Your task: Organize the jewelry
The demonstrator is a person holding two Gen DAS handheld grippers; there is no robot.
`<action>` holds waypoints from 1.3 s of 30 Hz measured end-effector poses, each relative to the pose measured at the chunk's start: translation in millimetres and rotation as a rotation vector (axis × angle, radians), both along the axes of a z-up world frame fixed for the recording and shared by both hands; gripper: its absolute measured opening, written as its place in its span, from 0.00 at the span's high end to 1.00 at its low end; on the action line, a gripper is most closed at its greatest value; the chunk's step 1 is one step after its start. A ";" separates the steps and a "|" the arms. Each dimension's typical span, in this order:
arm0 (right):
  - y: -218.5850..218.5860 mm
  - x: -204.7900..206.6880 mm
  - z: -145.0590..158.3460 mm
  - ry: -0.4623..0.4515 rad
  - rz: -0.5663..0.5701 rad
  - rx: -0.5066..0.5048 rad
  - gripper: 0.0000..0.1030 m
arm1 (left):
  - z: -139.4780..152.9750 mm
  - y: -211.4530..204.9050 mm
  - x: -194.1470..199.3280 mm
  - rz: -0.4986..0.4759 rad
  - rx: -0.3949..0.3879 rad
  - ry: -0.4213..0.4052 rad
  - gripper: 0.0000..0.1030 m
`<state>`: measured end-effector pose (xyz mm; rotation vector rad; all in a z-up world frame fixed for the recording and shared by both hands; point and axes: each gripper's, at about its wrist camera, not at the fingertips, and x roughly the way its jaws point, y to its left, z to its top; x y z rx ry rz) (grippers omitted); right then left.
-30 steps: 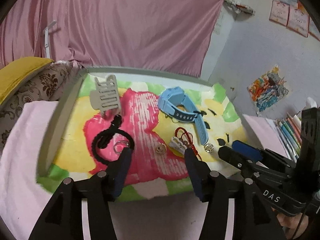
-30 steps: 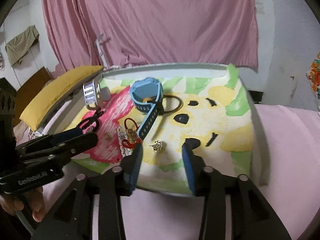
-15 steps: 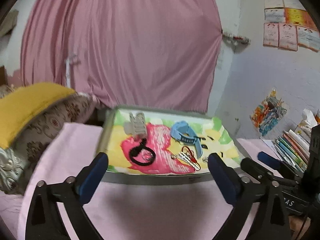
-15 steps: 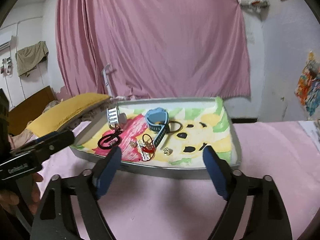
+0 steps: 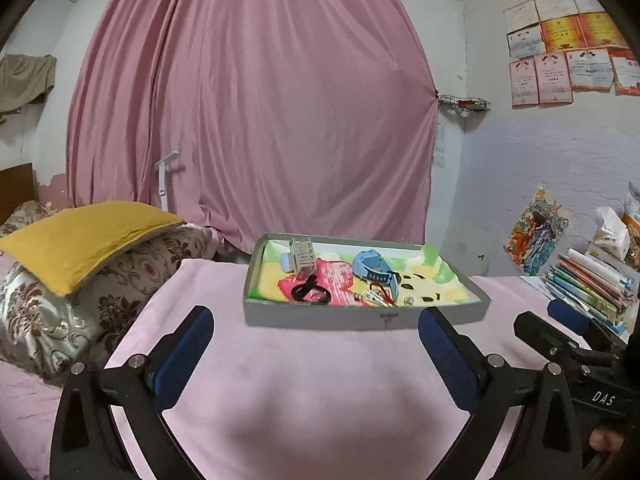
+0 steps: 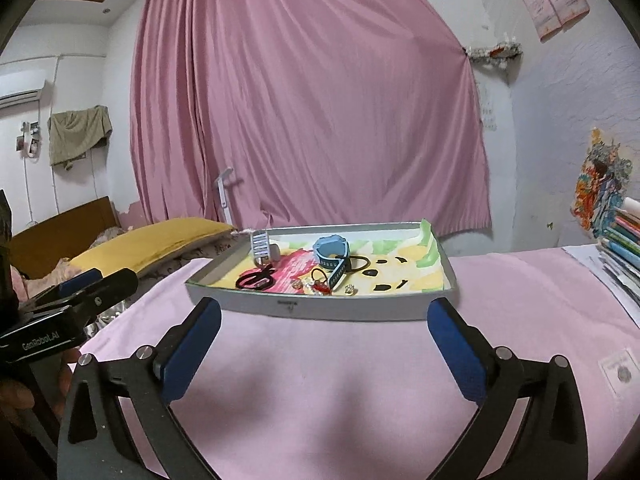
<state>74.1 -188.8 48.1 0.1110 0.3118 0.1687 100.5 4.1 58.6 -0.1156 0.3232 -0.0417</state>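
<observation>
**Both grippers wide, clear of the tray — jewelry lying inside**

Left gripper [image 5: 314, 322]: jaws spread fully apart, nothing between them. The blue pads [image 5: 182, 356] hang over the pink sheet [image 5: 320, 392], short of the near wall of the tray [image 5: 360, 317].

Right gripper [image 6: 324, 314]: jaws opening, almost at full spread, nothing between them. It too sits over the pink sheet, just before the tray's near wall. In the right wrist view the left gripper's black body shows at the left edge, held in a hand [image 6: 12, 396].

Tray: shallow, grey-walled, lined with a painted sheet in pink, yellow and green. It rests on the pink sheet in front of a pink curtain [image 5: 256, 120].

Contents, left wrist view:
- pale hair claw [image 5: 303, 255] standing at the far left
- black hair tie [image 5: 310, 290] on the pink patch, near the front wall
- blue watch [image 5: 374, 270] toward the middle, strap running forward
- red cord [image 5: 380, 289] and small metallic pieces [image 5: 408, 301] clustered beside the strap — too small to identify further

Surroundings: yellow pillow [image 5: 86, 236] on a patterned cushion to the left; a stack of books [image 5: 588, 284] to the right.
</observation>
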 end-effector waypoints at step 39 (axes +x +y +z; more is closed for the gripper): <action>-6.4 -77.4 -39.0 -0.051 -0.064 -0.045 0.01 | -48.5 -3.0 -67.9 0.069 0.015 -0.020 0.00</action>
